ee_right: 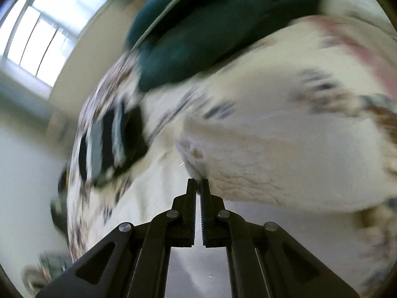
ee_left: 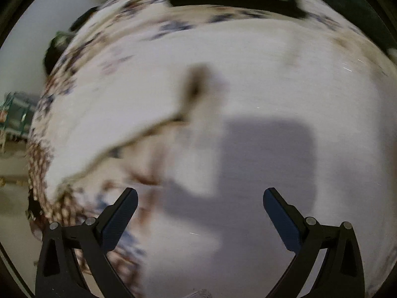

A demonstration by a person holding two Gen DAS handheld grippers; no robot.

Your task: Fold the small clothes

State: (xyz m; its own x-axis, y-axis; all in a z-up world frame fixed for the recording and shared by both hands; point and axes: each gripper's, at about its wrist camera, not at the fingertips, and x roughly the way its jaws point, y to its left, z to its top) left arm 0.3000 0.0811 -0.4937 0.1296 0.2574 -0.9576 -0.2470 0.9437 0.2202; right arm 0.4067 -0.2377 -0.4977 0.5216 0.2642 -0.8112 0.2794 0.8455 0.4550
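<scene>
Cream garment edge sits pinched in my right tongs; my left tongs hang wide above the bedspread.

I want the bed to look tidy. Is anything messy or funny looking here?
Nothing looks spilled or broken. The right gripper is shut on the edge of a cream cloth, which lies rumpled, not flat. The left gripper hangs open over the bedspread, holding nothing. Both pictures are blurry, so small things are hard to tell.

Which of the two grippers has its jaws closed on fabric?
The right gripper: its jaws are shut, pinching the edge of the cream garment. The left gripper stands wide open, holding nothing.
</scene>
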